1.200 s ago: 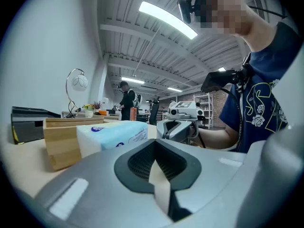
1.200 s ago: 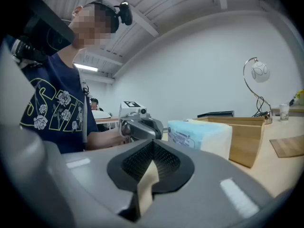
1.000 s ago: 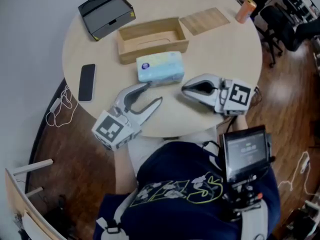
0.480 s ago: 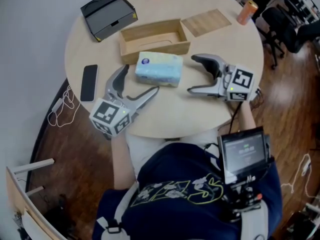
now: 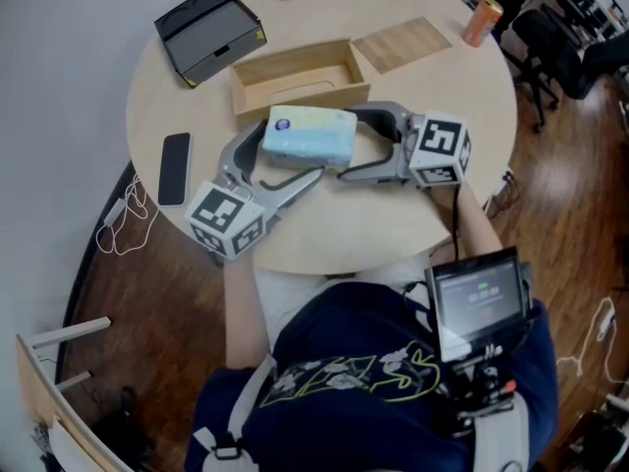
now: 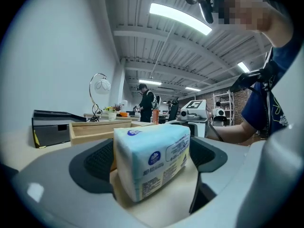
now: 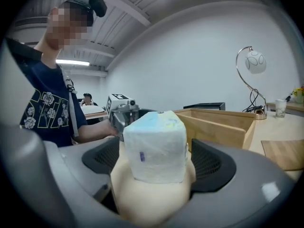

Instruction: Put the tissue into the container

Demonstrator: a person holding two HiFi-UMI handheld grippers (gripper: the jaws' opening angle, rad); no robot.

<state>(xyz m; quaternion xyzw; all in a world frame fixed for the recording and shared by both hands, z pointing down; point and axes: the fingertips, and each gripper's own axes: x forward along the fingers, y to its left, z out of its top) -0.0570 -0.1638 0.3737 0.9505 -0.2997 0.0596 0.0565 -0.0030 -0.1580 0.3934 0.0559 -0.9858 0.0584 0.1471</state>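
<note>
A: Left gripper stood released, jaws spread wide around the left end of the tissue pack, pads clear. The pack lay mid-table, just on the person's-edge side of the wooden container.

B: Right gripper was likewise unclenched around the right end, nothing gripped. Judged best to close both evenly, squeeze lightly since the pack looked soft, lift level, and clear the container's near wall.
</note>
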